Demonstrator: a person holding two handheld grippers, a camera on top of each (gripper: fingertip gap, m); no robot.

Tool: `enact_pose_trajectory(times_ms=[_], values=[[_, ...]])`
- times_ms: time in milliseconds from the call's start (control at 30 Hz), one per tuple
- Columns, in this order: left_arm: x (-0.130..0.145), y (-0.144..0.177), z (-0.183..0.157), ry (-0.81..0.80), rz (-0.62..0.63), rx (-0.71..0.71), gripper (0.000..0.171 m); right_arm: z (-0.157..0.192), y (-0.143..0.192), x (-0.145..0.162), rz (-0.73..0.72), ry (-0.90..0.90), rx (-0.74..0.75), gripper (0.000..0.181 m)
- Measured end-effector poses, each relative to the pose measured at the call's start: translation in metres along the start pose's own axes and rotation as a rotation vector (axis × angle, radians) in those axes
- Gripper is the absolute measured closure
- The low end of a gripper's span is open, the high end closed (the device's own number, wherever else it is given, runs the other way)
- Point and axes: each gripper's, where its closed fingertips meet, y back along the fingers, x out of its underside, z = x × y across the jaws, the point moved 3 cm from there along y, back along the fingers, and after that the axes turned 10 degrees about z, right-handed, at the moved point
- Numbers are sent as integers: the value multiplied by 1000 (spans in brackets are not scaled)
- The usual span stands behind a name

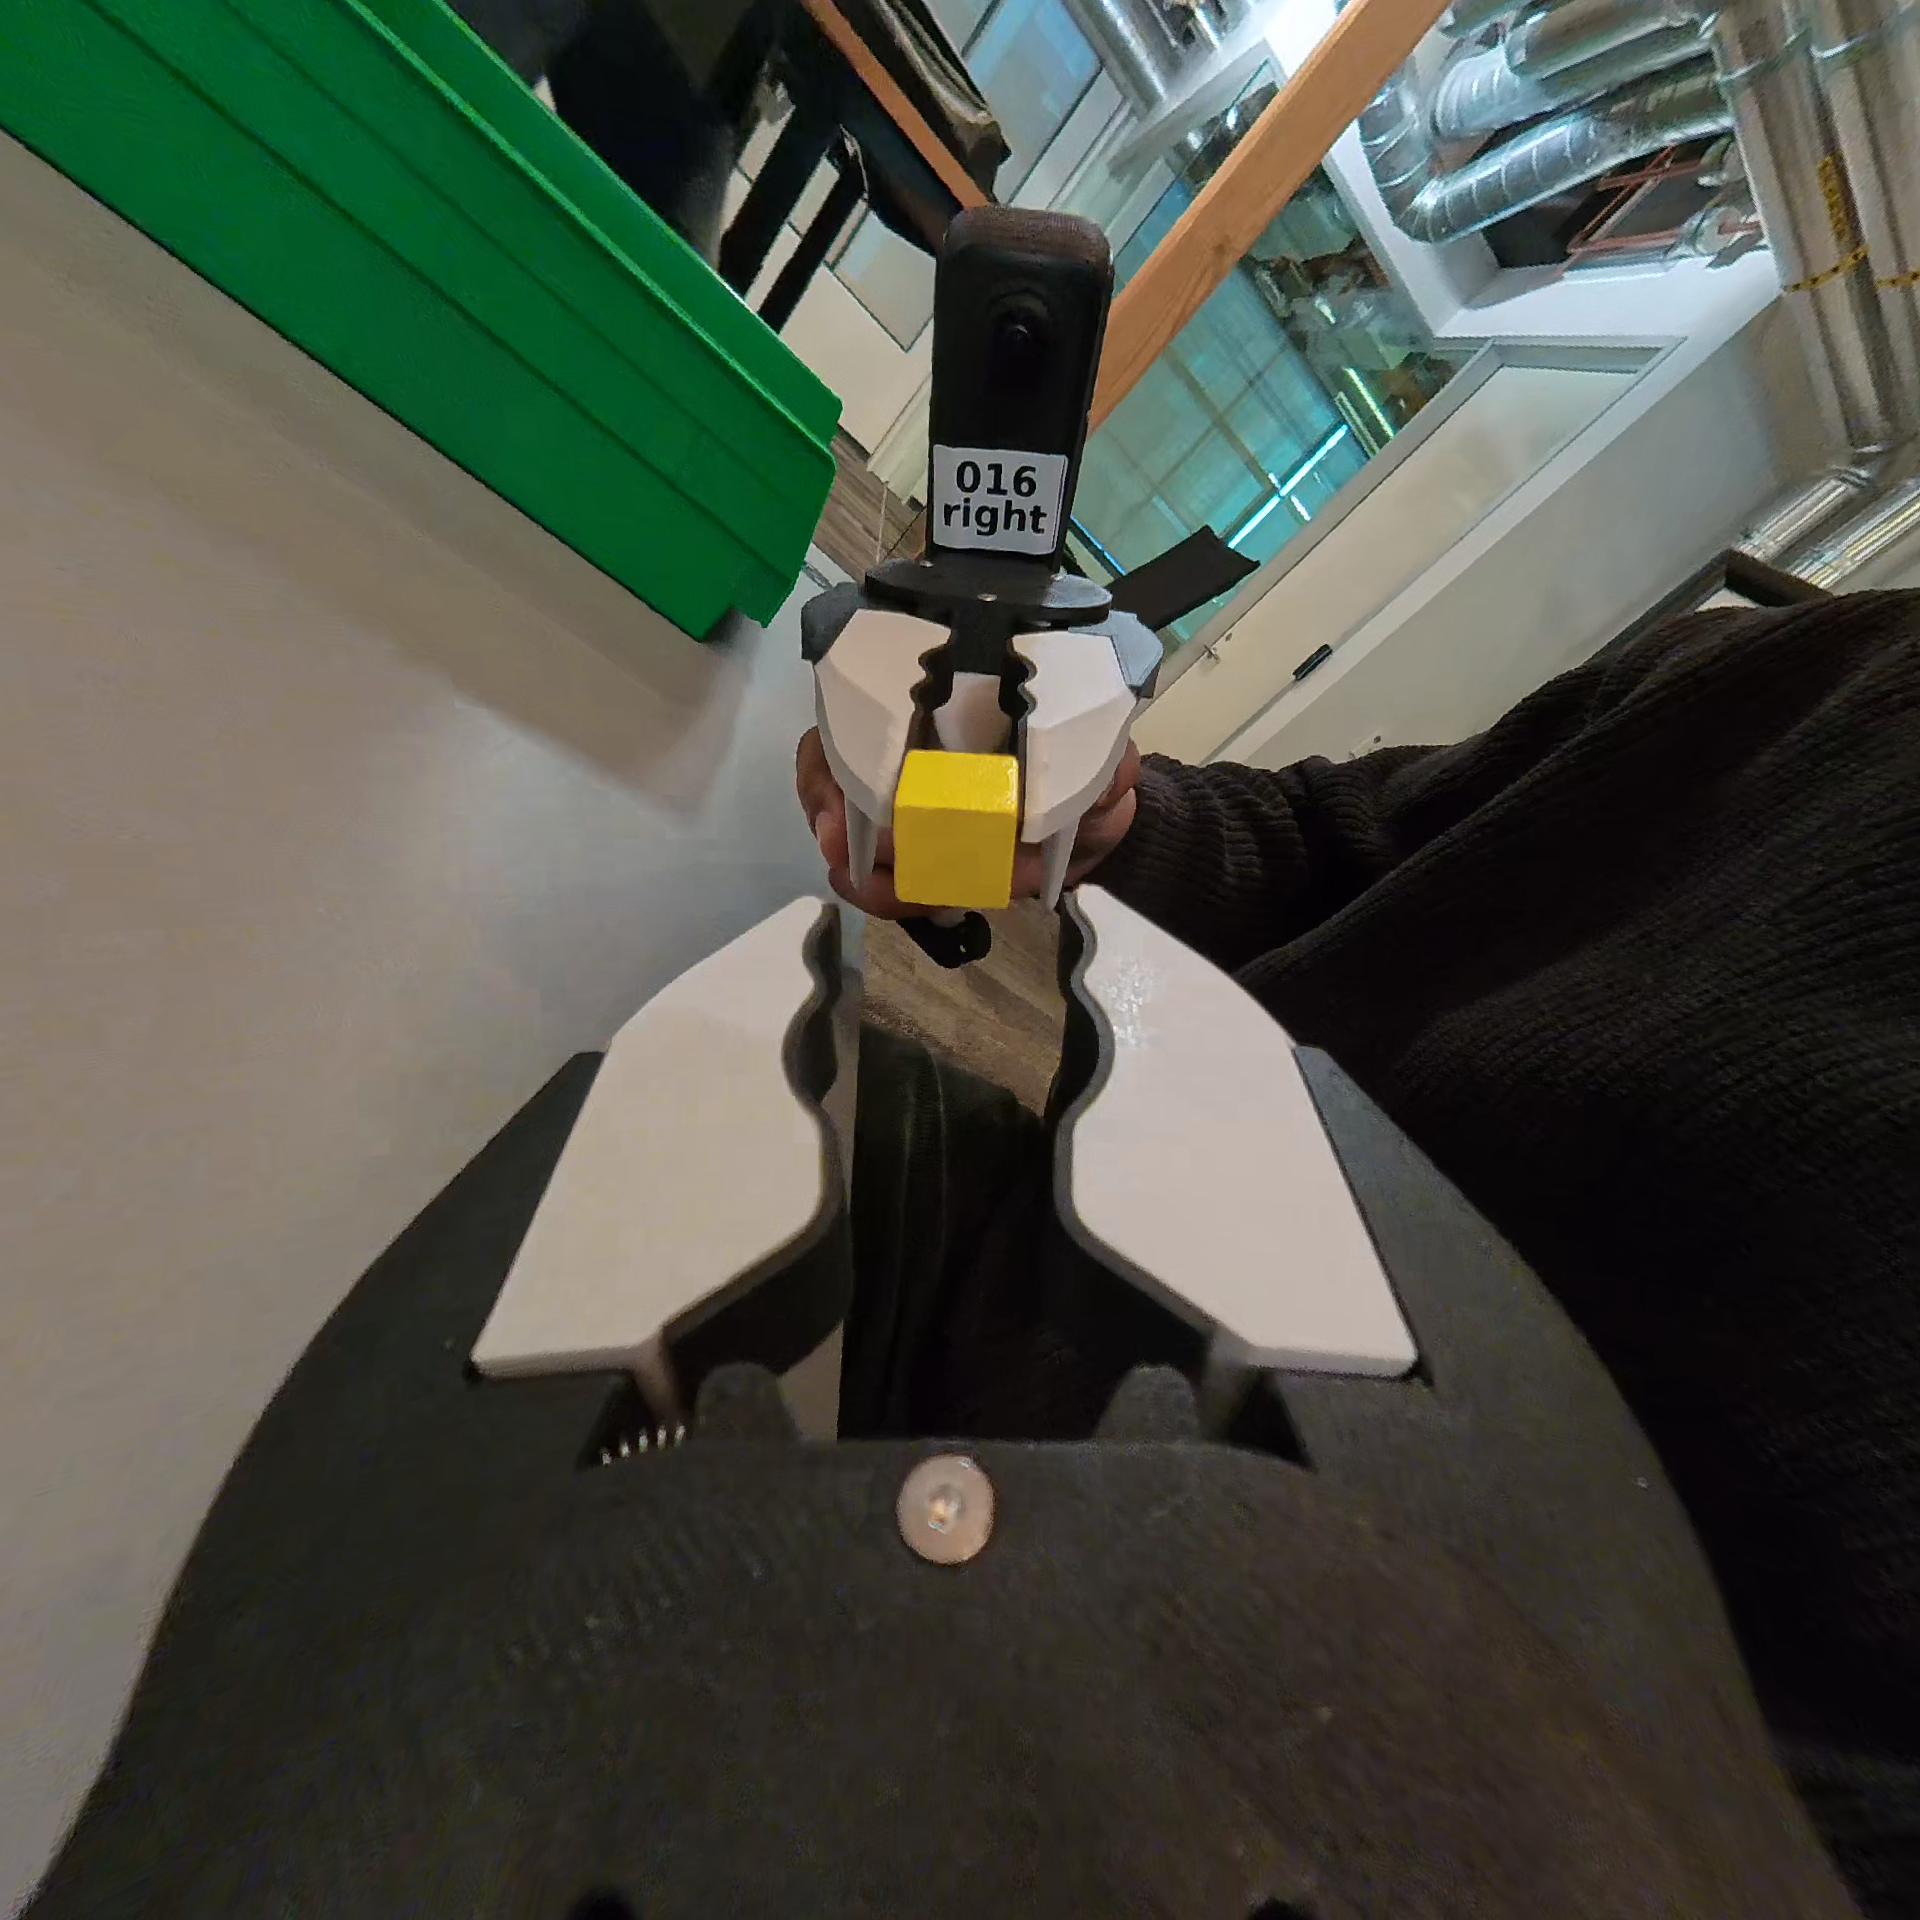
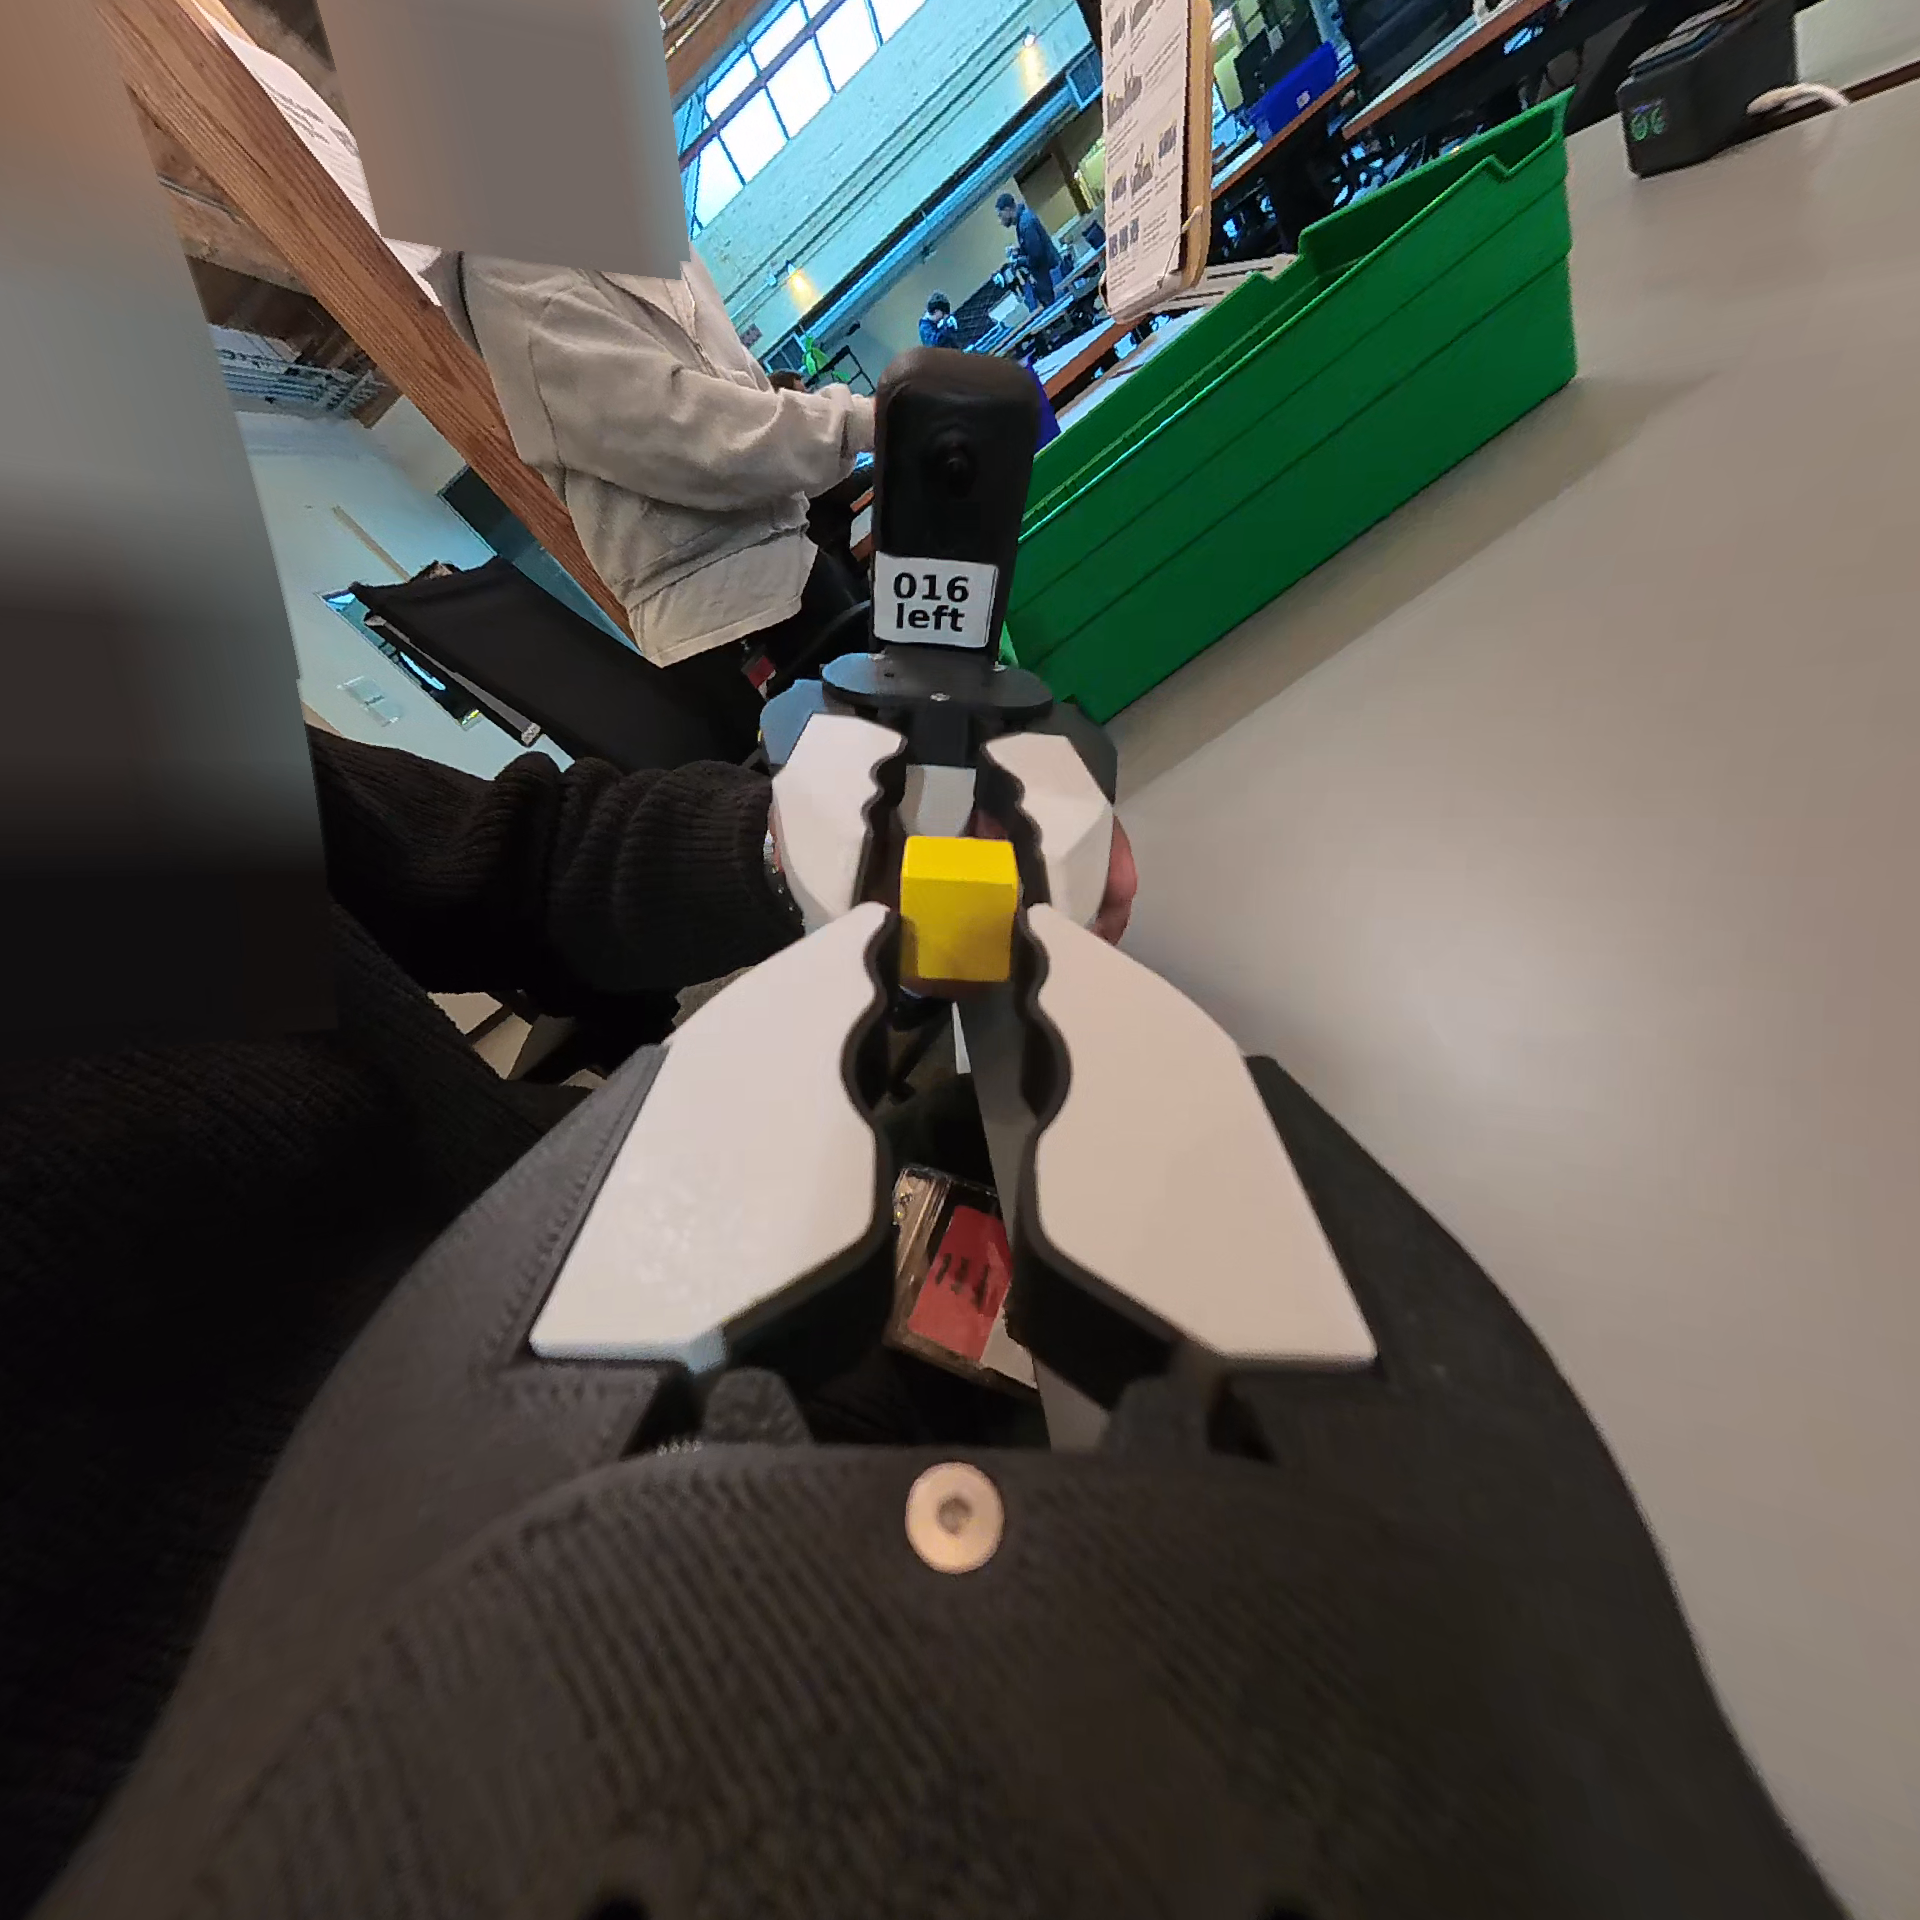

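Observation:
A yellow cube (image 2: 956,894) sits between the tips of my right gripper (image 2: 956,925), which is shut on it and holds it in the air beside the table edge. The same cube shows in the left wrist view (image 1: 956,821), clamped by the right gripper's white fingers (image 1: 1075,748). My left gripper (image 1: 948,906) is open and empty. It faces the right gripper head-on, with its tips just short of the cube. Its white fingers (image 2: 821,831) show behind the cube in the right wrist view. A hand in a black sleeve (image 1: 1455,883) holds each gripper.
A stack of green bins (image 2: 1299,416) stands on the grey table (image 2: 1558,935), and also shows in the left wrist view (image 1: 416,260). A black device (image 2: 1704,94) sits at the table's far end. A person in a grey jacket (image 2: 644,447) stands beyond the table edge.

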Motion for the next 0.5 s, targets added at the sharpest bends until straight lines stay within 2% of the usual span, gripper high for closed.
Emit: enact_pose_trajectory(times_ms=[133,233,300,367,433,500], values=[[2,-1,1,-2,16,-8,128,0,3,-3,-2,20,16,161],[2,-1,1,3,16,-8,127,0,28,-28,-80,77,84,160],[2,0,2,9,13,-10,127,-4,67,-57,-156,146,202,160],[2,0,3,14,11,-8,128,-12,120,-84,-180,240,374,160],[1,1,4,17,7,-10,128,-30,176,-104,-106,314,570,160],[1,0,4,18,7,-11,128,-57,232,-116,47,410,792,160]])
